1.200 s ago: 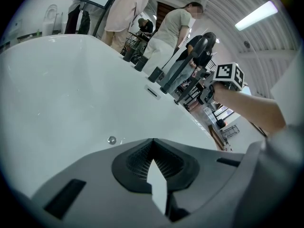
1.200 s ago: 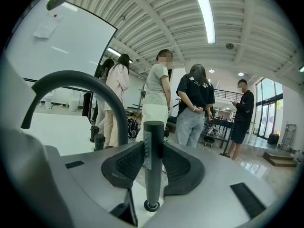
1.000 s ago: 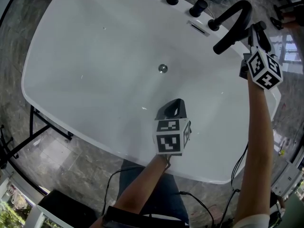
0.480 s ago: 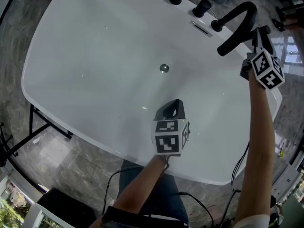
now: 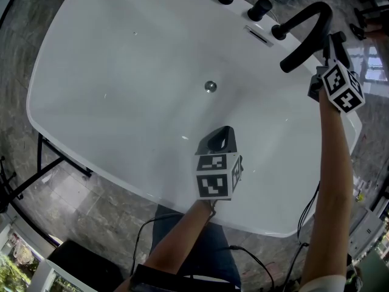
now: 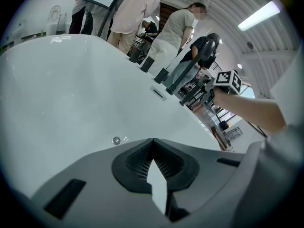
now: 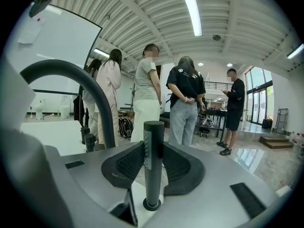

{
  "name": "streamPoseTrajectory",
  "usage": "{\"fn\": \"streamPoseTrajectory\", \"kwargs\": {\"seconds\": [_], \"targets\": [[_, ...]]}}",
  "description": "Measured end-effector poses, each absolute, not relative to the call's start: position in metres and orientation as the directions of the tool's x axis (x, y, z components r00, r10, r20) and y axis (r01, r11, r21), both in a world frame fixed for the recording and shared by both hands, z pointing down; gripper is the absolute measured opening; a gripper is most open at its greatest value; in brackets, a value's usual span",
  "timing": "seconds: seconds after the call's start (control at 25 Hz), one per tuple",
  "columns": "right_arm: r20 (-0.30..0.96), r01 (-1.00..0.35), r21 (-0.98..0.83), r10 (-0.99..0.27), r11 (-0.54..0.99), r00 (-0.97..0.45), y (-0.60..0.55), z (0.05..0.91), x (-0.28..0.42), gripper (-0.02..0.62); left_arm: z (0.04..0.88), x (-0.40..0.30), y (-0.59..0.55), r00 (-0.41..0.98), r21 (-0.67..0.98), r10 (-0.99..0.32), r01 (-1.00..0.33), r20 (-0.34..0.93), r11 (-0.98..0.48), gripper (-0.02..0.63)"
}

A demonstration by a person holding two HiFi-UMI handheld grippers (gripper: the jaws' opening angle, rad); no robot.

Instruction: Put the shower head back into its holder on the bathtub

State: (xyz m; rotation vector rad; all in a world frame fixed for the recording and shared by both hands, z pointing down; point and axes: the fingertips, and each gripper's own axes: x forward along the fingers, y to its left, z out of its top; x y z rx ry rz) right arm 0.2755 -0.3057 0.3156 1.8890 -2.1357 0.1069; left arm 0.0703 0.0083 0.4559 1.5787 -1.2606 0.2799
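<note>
- Shower head [image 7: 153, 160], a slim black stick, stands upright between the fingers [image 7: 128, 163] of the right gripper [image 7: 153, 167]. The fingers pinch it from both sides about halfway up.
- Its lower end sits at the round holder [image 7: 152, 205] on the white rim of the bathtub [image 5: 121, 72].
- The curved black faucet [image 7: 85, 87] arches just to the left of it.
- The left gripper [image 6: 152, 148] hangs over the near side of the tub, well apart from the right one. Its fingers are pressed together at the tips with nothing between them.
- Only the right gripper view shows the shower head and holder plainly, with people [image 7: 185, 103] standing behind.
- The head view shows the whole tub, the drain [image 5: 210, 87] and the knobs [image 5: 260, 8]. There the right gripper covers the shower head.
</note>
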Motion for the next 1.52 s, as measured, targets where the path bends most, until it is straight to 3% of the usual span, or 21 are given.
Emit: {"fn": "streamPoseTrajectory", "kwargs": {"seconds": [1.52], "targets": [[0.284, -0.993, 0.074, -0.956, 0.094, -0.069, -0.296, 0.334, 0.289, 0.124, 0.459, 0.074, 0.005, 0.429, 0.577, -0.565, -0.810, 0.705, 0.105, 0.003]]}}
